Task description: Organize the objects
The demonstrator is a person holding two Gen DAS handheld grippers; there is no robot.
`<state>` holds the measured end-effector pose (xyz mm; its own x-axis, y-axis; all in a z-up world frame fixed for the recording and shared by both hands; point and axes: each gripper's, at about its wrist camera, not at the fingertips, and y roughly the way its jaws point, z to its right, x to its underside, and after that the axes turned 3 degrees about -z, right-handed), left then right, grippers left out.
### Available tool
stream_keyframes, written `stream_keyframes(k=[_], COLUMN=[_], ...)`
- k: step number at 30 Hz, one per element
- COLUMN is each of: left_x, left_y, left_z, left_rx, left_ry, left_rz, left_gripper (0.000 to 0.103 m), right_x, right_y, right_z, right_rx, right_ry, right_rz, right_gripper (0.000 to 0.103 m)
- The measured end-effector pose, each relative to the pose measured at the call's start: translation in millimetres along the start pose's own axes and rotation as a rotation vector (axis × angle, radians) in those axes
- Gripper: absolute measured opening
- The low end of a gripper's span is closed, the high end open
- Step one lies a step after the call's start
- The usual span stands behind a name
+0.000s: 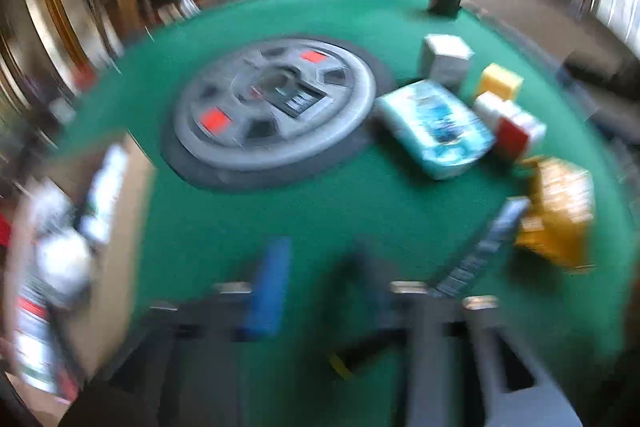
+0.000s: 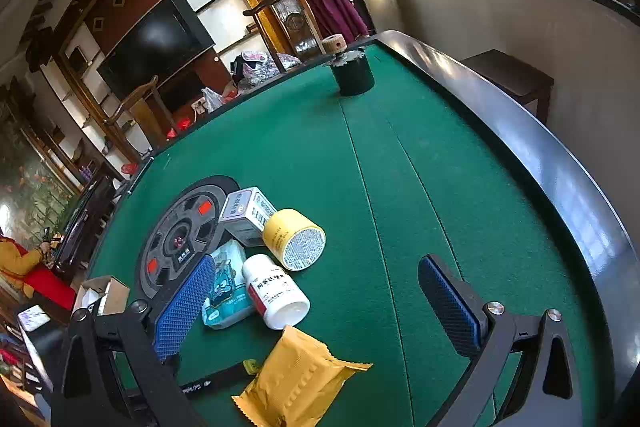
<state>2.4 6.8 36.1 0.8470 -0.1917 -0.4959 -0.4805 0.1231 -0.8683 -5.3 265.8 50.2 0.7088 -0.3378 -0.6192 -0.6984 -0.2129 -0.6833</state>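
Note:
The left wrist view is badly motion-blurred. My left gripper (image 1: 316,283) hangs low over bare green felt, its jaws close together; I see nothing between them. My right gripper (image 2: 316,267) is open above a cluster of items: a yellow packet (image 2: 300,379) (image 1: 560,215), a white pill bottle (image 2: 276,291) (image 1: 512,127), a yellow jar on its side (image 2: 296,239) (image 1: 500,81), a grey-white box (image 2: 248,215) (image 1: 446,59) and a teal tissue pack (image 2: 226,283) (image 1: 436,127). A black pen (image 2: 212,381) (image 1: 360,351) lies under the right gripper's left finger.
A cardboard box (image 2: 104,295) (image 1: 116,227) holding several items stands at the table's left edge. A grey round panel (image 1: 276,103) (image 2: 180,239) sits in the table's middle. A dark cup (image 2: 354,75) stands at the far corner. The raised black rim (image 2: 520,131) borders the felt.

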Motion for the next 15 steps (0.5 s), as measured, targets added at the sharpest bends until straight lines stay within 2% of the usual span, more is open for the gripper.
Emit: stream_keyframes(k=[1, 2, 4, 6, 8, 12, 13, 15], left_x=[1.8, 1.3, 4.6, 10.2, 12.8, 19.9, 20.2, 22.6], left_y=[-10.0, -16.0, -28.8, -39.3, -40.3, -21.4, -13.7, -3.8], left_z=[-6.9, -9.5, -0.5, 13.7, 25.7, 48.8, 52.4, 57.7], left_rx=[0.032, 0.049, 0.094, 0.142, 0.162, 0.127, 0.131, 0.130], left_ry=[-0.020, 0.002, 0.115, 0.219, 0.285, 0.382, 0.397, 0.421], left_rz=[0.027, 0.051, 0.087, 0.120, 0.119, 0.089, 0.067, 0.044], left_gripper=[0.028, 0.044, 0.069, 0.070, 0.071, 0.070, 0.069, 0.059], right_x=[0.8, 1.2, 2.0, 3.4, 4.8, 6.9, 7.1, 7.5], right_y=[0.9, 2.2, 5.4, 7.7, 8.8, 8.3, 8.4, 9.0], right_z=[0.4, 0.9, 1.8, 1.1, -0.8, -4.6, -5.2, -5.0], right_rx=[0.003, 0.002, 0.001, 0.003, 0.011, 0.035, 0.036, 0.036], right_ry=[0.001, 0.003, 0.008, 0.005, -0.004, -0.029, -0.032, -0.031], right_rz=[-0.004, -0.009, -0.022, -0.031, -0.033, -0.023, -0.023, -0.027], right_gripper=[0.103, 0.103, 0.103, 0.103, 0.103, 0.103, 0.103, 0.103])
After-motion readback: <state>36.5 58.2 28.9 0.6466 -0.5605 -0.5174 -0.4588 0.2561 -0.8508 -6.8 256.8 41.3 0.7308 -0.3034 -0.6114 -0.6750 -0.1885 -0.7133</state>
